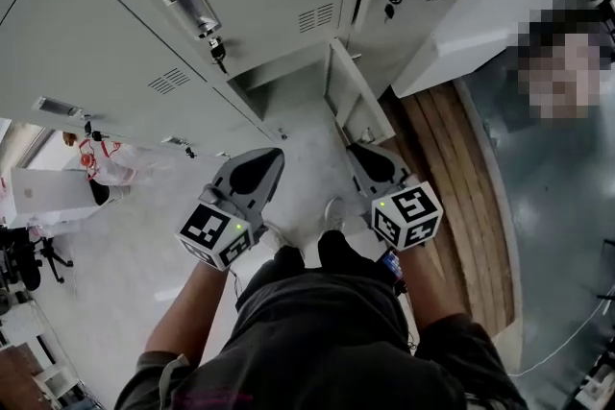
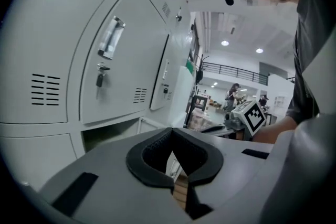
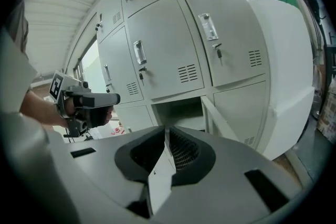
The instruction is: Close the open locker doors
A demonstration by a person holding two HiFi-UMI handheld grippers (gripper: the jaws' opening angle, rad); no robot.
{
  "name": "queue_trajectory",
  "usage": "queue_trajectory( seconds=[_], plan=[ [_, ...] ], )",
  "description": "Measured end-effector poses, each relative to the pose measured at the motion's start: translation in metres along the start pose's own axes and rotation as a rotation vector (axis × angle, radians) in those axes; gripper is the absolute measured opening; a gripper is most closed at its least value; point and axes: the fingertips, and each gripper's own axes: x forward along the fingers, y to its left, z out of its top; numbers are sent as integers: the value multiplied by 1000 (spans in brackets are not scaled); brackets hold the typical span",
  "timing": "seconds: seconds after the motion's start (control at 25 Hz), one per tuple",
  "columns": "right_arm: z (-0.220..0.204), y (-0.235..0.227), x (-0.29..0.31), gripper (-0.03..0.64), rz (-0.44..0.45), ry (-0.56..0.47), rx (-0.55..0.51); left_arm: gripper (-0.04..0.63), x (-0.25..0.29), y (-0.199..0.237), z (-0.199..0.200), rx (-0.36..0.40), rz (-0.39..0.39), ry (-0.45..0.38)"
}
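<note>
A bank of grey lockers [image 1: 221, 5] stands in front of me. One bottom-row compartment [image 1: 279, 86] is open, and its door [image 1: 354, 96] swings out toward me on the right side. In the right gripper view the same door [image 3: 219, 122] shows edge-on beside the dark opening [image 3: 181, 112]. The left gripper view shows the opening [image 2: 107, 136] low on the left. My left gripper [image 1: 258, 166] [image 2: 171, 131] and right gripper [image 1: 370, 158] [image 3: 167, 129] hang side by side just short of the open locker. Both are shut, hold nothing and touch neither the door nor the lockers.
The other lockers are closed, with handles and keys [image 1: 217, 48] sticking out. A white cabinet [image 1: 490, 5] stands right of the lockers. Wooden floor strips [image 1: 452, 197] run on the right. A person [image 1: 96, 163] crouches far left near a tripod [image 1: 24, 259].
</note>
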Motion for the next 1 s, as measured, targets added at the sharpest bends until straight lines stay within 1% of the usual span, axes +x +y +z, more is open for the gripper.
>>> queue_trajectory(
  seconds=[0.12, 0.32, 0.68, 0.72, 0.8, 0.84, 1.0],
  plan=[
    [-1, -23, -15, 21, -11, -7, 2, 8, 29, -13, 2, 4, -18, 14],
    [-4, -52, -33, 21, -36, -11, 18, 8, 62, -28, 4, 6, -47, 31],
    [-16, -90, -45, 24, -105, -1, 60, 8, 92, -43, -3, 5, -102, 65],
    [-18, -92, -45, 30, -110, 2, 66, 8, 94, -43, -4, 6, -106, 70],
    [-22, -97, -44, 72, -110, 8, 79, 8, 97, -44, -5, 8, -112, 78],
    [-23, -98, -43, 80, -108, 10, 85, 8, 98, -44, -6, 9, -115, 81],
    [-25, -98, -37, 84, -94, 15, 87, 8, 100, -43, -8, 9, -117, 94]
  ],
)
